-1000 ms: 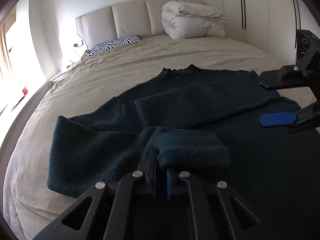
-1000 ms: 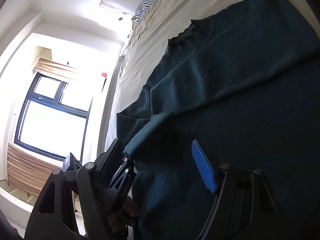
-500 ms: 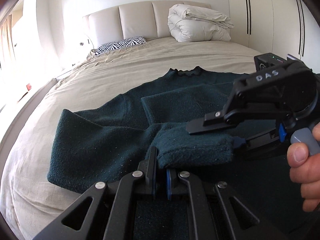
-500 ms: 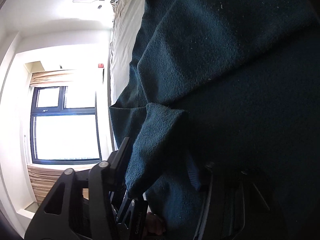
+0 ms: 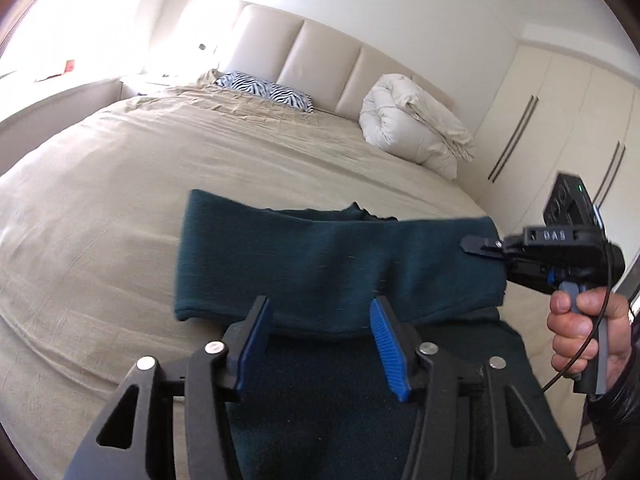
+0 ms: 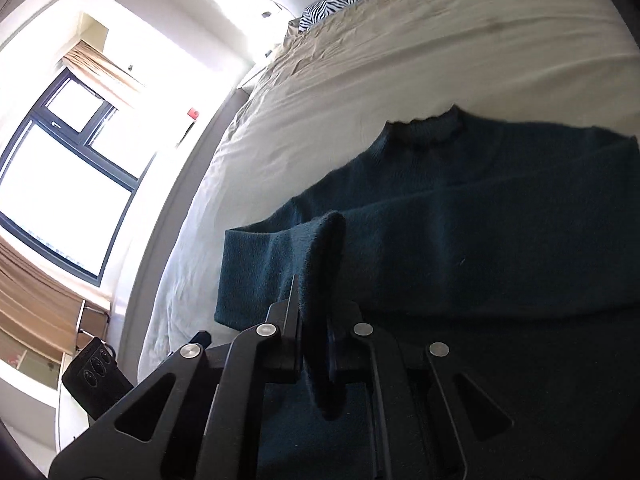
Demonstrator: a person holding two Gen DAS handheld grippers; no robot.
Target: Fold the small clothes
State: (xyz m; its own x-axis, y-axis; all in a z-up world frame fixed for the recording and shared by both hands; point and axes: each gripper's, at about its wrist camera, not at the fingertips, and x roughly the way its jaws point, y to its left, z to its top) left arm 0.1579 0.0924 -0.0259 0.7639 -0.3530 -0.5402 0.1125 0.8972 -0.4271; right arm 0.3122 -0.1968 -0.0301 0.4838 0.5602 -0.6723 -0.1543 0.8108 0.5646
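A dark teal sweater (image 5: 320, 264) is seen spread on a beige bed (image 5: 120, 200), with its neckline pointing toward the headboard at about twelve o'clock in the left wrist view. A sleeve (image 5: 340, 248) is laid as a long band across the body of the garment, its long axis running from nine o'clock to three o'clock. The cuff end of that band is pinched by the right gripper (image 5: 476, 246), which is held in a person's hand (image 5: 580, 328) at three o'clock of the left wrist view; in the right wrist view the closed right gripper (image 6: 316, 320) is shown clamped on a thick fold of the knit, which rises between the fingers toward twelve o'clock. The left gripper (image 5: 320, 332) is placed at six o'clock, just below the near edge of the band, and its jaws are opening, with the blue pads (image 5: 386, 344) parted and no cloth pressed by them, though fabric is seen beyond and beneath. The sleeve is therefore judged to be carried by the right hand alone. The far fold of the band, at nine o'clock, is nearer to the left gripper than to the right.
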